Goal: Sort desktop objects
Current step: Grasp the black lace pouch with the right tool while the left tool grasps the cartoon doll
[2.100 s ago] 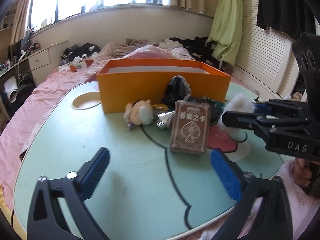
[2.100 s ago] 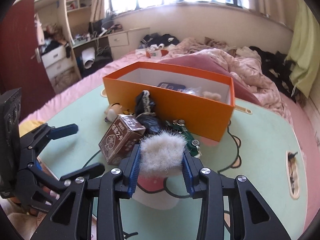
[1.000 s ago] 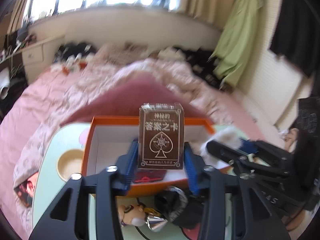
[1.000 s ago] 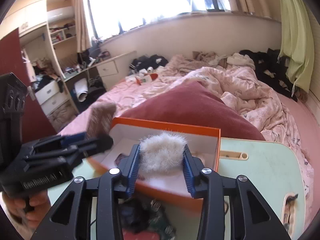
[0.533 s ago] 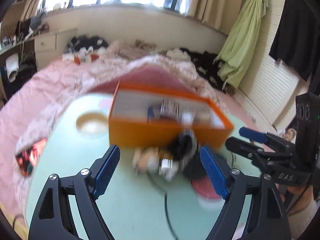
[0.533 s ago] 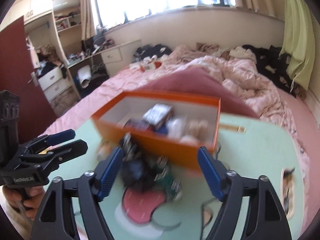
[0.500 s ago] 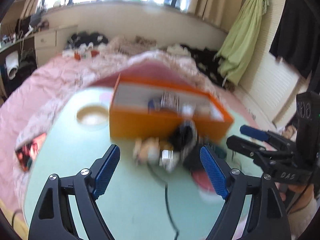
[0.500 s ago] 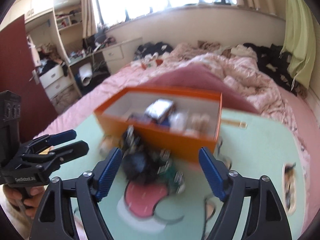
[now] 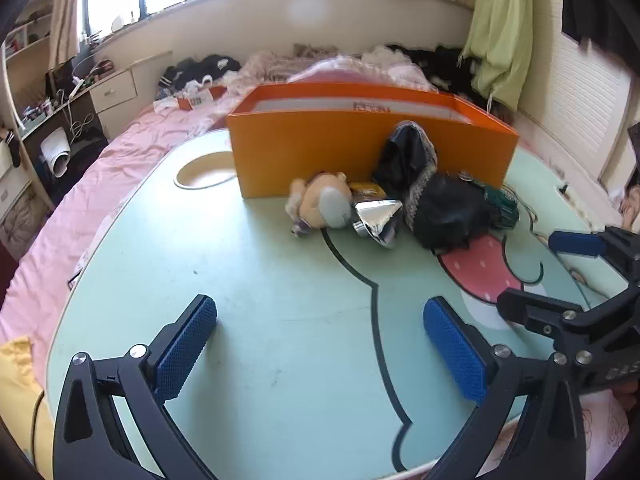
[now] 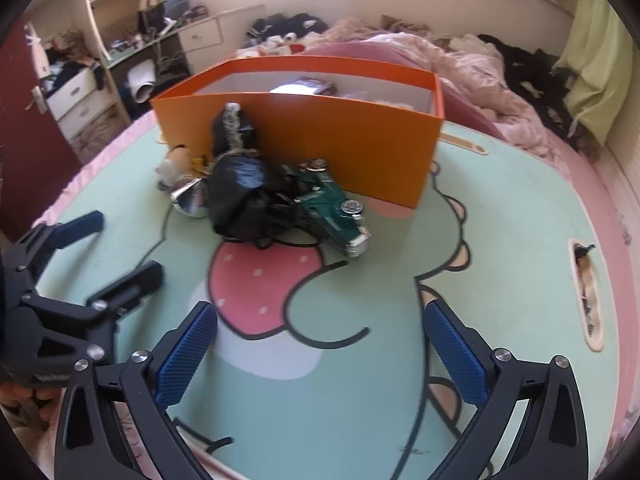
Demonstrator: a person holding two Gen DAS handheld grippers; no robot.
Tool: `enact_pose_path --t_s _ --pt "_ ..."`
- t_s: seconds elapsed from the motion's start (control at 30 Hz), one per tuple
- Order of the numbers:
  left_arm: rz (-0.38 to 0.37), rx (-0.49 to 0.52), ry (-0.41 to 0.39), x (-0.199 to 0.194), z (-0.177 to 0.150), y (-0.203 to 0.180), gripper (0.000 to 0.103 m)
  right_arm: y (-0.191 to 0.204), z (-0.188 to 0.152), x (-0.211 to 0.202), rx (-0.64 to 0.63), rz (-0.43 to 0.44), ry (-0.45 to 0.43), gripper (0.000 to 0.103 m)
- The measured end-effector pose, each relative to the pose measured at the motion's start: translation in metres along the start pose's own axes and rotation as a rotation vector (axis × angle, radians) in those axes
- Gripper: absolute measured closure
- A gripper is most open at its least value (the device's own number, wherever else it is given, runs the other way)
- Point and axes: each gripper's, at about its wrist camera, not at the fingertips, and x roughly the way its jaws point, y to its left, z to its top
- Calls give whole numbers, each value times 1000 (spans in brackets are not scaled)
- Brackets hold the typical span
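Observation:
An orange box (image 9: pixel 360 152) (image 10: pixel 340 140) stands at the far side of the green cartoon table (image 9: pixel 260 280). A brown card pack (image 10: pixel 304 86) lies inside it. In front of the box lie a plush toy (image 9: pixel 324 204) (image 10: pixel 174 162), a silver cone (image 9: pixel 376 216), a black crumpled bag (image 9: pixel 452 208) (image 10: pixel 248 196) and a green toy car (image 10: pixel 332 204). My left gripper (image 9: pixel 320 308) (image 10: pixel 125 243) hangs over the near table, its jaws opening with nothing between them. My right gripper (image 10: pixel 320 312) (image 9: pixel 534 272) is beside it, jaws opening too, also empty.
A round cup recess (image 9: pixel 204 172) sits left of the box and a slot (image 10: pixel 586 280) lies near the table's right edge. A pink bed with clothes surrounds the table. A desk with drawers (image 10: pixel 80 92) stands at the left. Yellow cloth (image 9: pixel 16 380) lies at the near left corner.
Both grippers let go over the box, the left of the card pack and the right of the white fluffy ball. They opened wide, pulled back and sank toward the near table.

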Motion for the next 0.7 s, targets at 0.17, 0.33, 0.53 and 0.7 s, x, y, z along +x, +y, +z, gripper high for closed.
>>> enact_pose_path --t_s 0.17,0.33,0.53,0.7 --pt "-5 4 -19 0 -3 2 0 2 -3 1 -1 -2 -1 0" --pt "-7 7 -32 -1 -4 1 0 0 -1 1 1 2 -1 0" --pt "-10 9 -48 -1 -3 2 0 -1 2 1 -3 4 -3 0" --pt "-9 7 -65 0 -4 1 0 -1 4 0 -5 0 -6 0"
